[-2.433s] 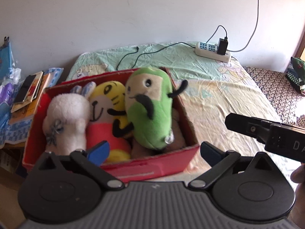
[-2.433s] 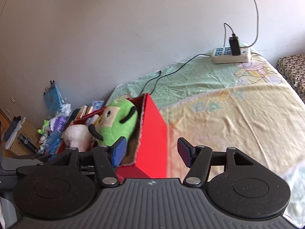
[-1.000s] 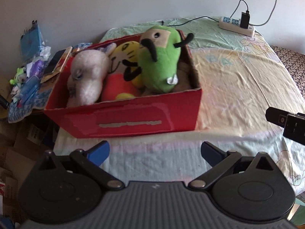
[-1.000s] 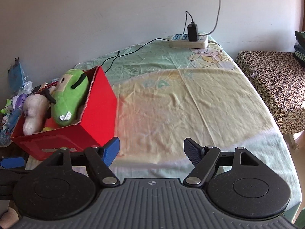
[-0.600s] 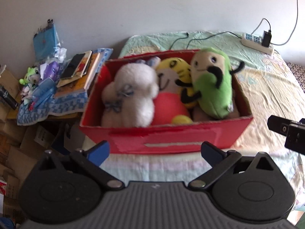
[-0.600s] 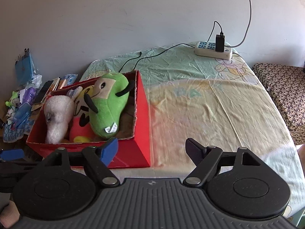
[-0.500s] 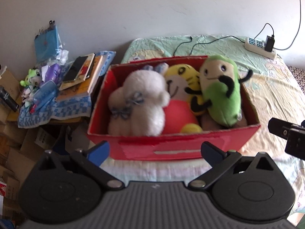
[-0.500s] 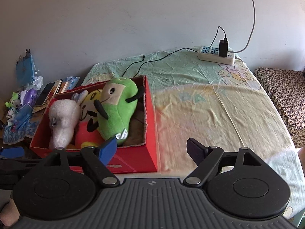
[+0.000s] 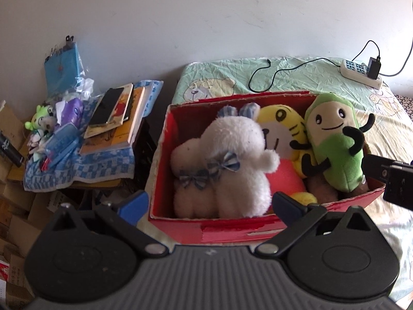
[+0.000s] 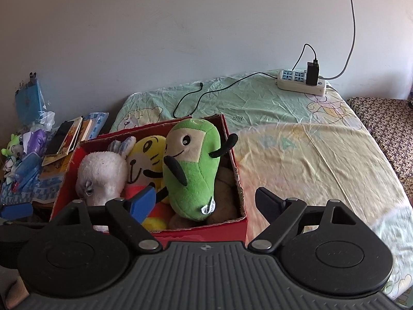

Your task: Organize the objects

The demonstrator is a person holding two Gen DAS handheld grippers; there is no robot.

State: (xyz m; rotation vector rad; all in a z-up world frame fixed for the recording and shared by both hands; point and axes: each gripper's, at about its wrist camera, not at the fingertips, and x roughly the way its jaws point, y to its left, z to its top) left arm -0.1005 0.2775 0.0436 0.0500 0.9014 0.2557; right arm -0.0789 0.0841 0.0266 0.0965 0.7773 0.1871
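Left wrist: plush-packed red box [image 9: 232, 232]

Bed [image 10: 296, 155] along a plain wall, covered by a wrinkled sheet, pale green toward the wall, yellow nearer, with cartoon bear prints. Red cardboard box [image 10: 206, 235] sits at the bed's left edge, holding plush toys. White power strip [image 10: 300, 82] lies at the far right corner by the wall, black adapter plugged in. Thin black cable [image 10: 206, 91] trails loose from it across the green part, ending behind the box.
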